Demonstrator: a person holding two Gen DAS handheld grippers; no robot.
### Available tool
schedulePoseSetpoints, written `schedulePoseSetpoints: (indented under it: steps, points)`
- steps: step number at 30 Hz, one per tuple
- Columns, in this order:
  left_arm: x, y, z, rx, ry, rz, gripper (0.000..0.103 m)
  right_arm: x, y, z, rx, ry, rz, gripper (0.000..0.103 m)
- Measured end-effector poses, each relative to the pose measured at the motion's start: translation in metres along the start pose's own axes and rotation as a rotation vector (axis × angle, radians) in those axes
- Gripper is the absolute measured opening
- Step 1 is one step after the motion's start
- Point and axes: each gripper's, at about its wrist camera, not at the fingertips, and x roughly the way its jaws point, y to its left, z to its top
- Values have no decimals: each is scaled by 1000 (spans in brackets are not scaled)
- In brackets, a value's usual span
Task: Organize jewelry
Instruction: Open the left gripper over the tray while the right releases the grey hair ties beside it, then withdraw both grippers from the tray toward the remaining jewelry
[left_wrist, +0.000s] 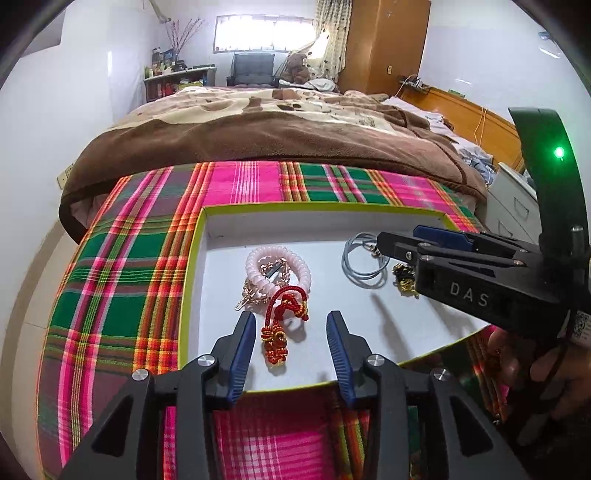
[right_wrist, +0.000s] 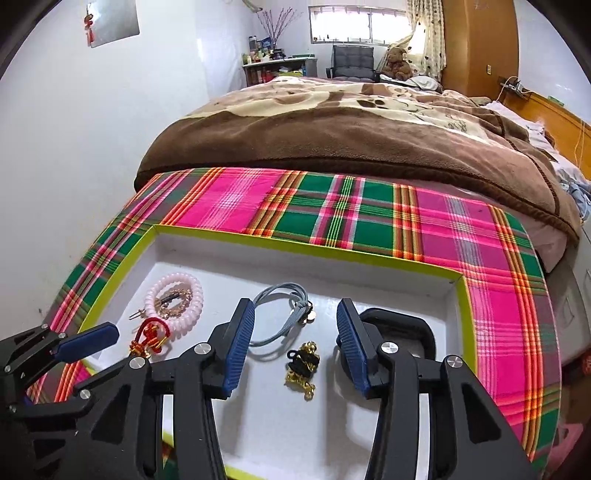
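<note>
A white tray with a lime rim (left_wrist: 192, 273) (right_wrist: 332, 254) lies on a plaid cloth. A red knotted cord charm with gold beads (left_wrist: 280, 332) (right_wrist: 151, 338) rests on its floor between the open fingers of my left gripper (left_wrist: 291, 317), pads clear of it. Behind it lie pink coil bracelets (left_wrist: 304, 275) (right_wrist: 173, 277) tangled with a gold chain. My right gripper (right_wrist: 294, 306) (left_wrist: 399, 240) stands open over a black and gold piece (right_wrist: 303, 365) (left_wrist: 404, 280), not touching it. A grey cord loop (right_wrist: 280, 288) (left_wrist: 347, 266) lies just beyond.
The plaid cloth (right_wrist: 369, 218) covers a surface at the foot of a bed with a brown blanket (right_wrist: 332, 140). White drawers (left_wrist: 513, 206) stand to the right. A hand (left_wrist: 517, 354) holds the right gripper's handle.
</note>
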Motion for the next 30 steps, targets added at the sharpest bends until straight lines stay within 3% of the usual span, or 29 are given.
schedulePoseSetpoints:
  steps: [15,30]
  points:
    - [-52,-8,-16,-12,-63,17,42,-53,7,-24,27,-70,21,47]
    - [-97,-10,-56,-26,-100,4,42,-102,13,-73,26,-102,34,47]
